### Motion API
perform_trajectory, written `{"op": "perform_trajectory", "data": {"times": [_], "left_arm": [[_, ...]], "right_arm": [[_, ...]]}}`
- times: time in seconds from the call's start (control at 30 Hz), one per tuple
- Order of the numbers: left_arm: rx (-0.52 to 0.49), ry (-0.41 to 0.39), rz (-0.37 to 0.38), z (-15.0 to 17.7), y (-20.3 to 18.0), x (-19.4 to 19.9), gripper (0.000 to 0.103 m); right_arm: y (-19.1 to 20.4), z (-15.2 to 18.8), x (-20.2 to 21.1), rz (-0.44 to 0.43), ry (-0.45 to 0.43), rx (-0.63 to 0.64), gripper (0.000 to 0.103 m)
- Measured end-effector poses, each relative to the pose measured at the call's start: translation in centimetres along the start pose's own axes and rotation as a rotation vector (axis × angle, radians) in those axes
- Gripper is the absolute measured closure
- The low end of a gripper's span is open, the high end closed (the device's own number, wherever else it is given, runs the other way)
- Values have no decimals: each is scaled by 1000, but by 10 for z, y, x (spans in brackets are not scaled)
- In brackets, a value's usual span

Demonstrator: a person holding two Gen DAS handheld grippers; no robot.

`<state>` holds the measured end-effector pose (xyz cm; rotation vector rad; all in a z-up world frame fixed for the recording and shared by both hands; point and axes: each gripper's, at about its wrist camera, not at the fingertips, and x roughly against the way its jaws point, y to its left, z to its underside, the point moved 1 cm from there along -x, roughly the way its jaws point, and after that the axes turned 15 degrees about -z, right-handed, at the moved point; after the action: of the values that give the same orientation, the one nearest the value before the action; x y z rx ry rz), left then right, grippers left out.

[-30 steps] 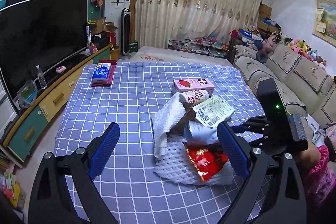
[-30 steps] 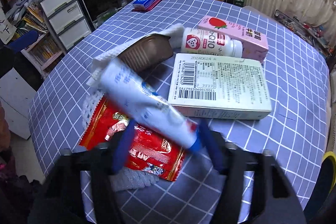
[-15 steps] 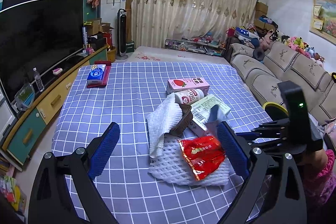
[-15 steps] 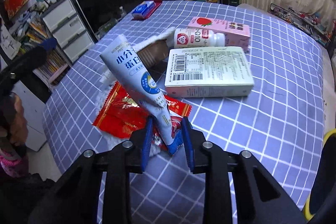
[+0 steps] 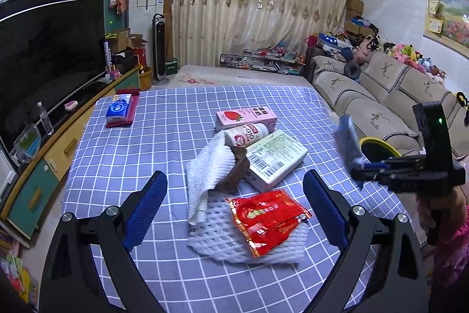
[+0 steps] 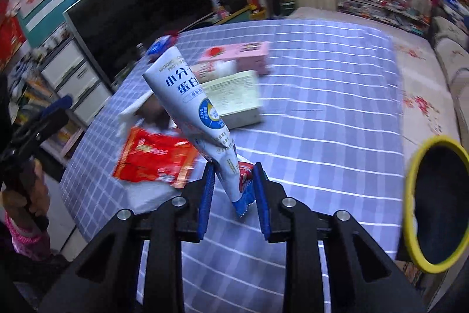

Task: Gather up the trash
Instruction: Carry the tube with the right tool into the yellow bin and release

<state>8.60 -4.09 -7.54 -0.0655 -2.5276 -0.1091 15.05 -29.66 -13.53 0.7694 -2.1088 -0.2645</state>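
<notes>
Clamped on the crimped lower end of a white-and-blue sachet [image 6: 202,119], the right gripper [image 6: 233,189] holds it clear above the checked tablecloth [image 6: 322,113]; the sachet's long axis rises from the pads [image 6: 206,189] up and to the left, its wide printed end uppermost. Just right of this gripper is a yellow-rimmed bin [image 6: 409,189] with a dark inside; what it holds cannot be told.

Spread wide with nothing between its blue pads, the left gripper [image 5: 234,210] hovers over the near end of the table. Between its fingers lies a red snack wrapper [image 5: 268,220] on top of white foam netting [image 5: 222,239]. Beyond that, a white cloth [image 5: 208,169] drapes over a brown cup [image 5: 234,176] tipped on its side. A flat barcoded box [image 5: 275,157] touches the cup, a white bottle [image 5: 247,134] lies on its side behind it, and a pink strawberry milk carton [image 5: 246,118] lies farther back. In the far left corner sits a blue tissue pack [image 5: 118,107].
</notes>
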Motion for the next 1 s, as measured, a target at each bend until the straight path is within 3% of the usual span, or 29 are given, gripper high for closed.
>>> {"op": "perform_trajectory", "data": {"times": [0.33,0.53,0.73,0.77,0.87,1.0], "left_arm": [[-18,23,28,-3,-18,-15,10],[-40,38,42,-3,-32,-23,10],[-48,50,40,-3,-38,-28,10],[-49,51,40,-3,-38,-28,10],[-52,58,42,-1,-41,-29,10],[-60,66,42,2,-43,-31,10]], "right_arm": [[-113,14,76,249,-113,-228,77],[-197,40,94,407,-88,-408,77],[-253,63,87,480,-24,-515,75],[-260,66,86,488,-13,-531,72],[-268,69,83,511,-12,-549,47],[-260,69,87,517,-38,-537,45]]}}
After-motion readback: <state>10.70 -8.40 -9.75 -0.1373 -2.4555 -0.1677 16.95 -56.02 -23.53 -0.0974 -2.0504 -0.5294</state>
